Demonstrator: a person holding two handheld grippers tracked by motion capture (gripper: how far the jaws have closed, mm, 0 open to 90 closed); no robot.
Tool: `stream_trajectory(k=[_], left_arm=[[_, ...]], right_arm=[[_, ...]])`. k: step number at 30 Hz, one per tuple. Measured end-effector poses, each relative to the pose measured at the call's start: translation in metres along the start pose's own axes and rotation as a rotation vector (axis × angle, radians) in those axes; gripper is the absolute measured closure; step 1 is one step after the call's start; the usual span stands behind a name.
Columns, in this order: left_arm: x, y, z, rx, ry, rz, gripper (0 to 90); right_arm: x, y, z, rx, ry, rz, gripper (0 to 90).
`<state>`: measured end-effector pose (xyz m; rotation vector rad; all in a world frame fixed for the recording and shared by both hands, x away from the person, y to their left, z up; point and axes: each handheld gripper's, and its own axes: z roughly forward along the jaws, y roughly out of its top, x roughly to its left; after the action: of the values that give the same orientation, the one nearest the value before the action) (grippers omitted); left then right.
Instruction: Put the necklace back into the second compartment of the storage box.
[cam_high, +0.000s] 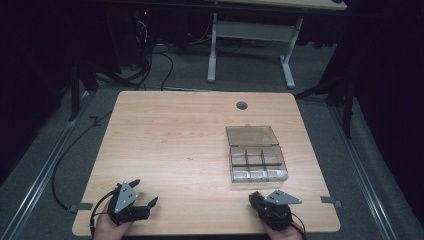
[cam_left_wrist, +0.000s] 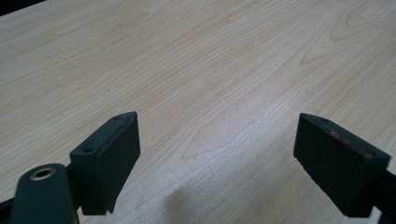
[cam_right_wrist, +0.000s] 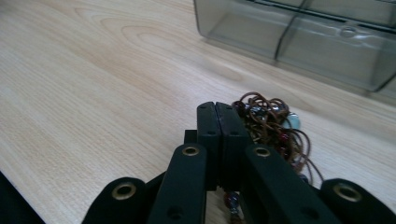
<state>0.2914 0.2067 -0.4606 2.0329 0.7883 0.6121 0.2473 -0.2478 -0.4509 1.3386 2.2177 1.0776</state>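
Observation:
My right gripper (cam_right_wrist: 217, 108) has its jaws pressed together, and a tangle of brown cord with dark red and pale beads (cam_right_wrist: 273, 119) bunches up against their right side. A bead of it shows under the jaws, so the cord seems pinched between them. In the high view this gripper (cam_high: 256, 198) sits near the table's front edge, just in front of a clear plastic compartment box (cam_high: 258, 164) whose lid (cam_high: 251, 135) lies open behind it. The box's front wall (cam_right_wrist: 299, 39) is close ahead. My left gripper (cam_high: 146, 192) rests at the front left, jaws wide apart (cam_left_wrist: 217, 149) over bare wood.
The light wooden table (cam_high: 170, 135) has a round cable hole (cam_high: 242, 105) near its far edge. Beyond it stands the white frame of another desk (cam_high: 250, 45), with cables on the grey floor. Metal rails run along both sides of the table.

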Motion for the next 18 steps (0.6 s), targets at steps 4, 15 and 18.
stream_trajectory(k=[4,15,18], left_arm=[[0.0003,-0.0003,-0.0002,0.000,0.000,-0.001,15.2],[0.0000,0.0000,0.0001,0.006,0.004,0.003,15.2],[-0.0002,-0.0002,-0.0002,0.002,0.005,0.004,15.2]], right_arm=[[-0.0030,-0.0008,-0.0007,0.000,-0.009,0.008,90.0],[-0.0057,-0.0027,-0.0051,0.003,-0.012,0.004,89.6],[-0.0039,-0.0036,-0.0081,-0.001,-0.010,0.005,89.3]])
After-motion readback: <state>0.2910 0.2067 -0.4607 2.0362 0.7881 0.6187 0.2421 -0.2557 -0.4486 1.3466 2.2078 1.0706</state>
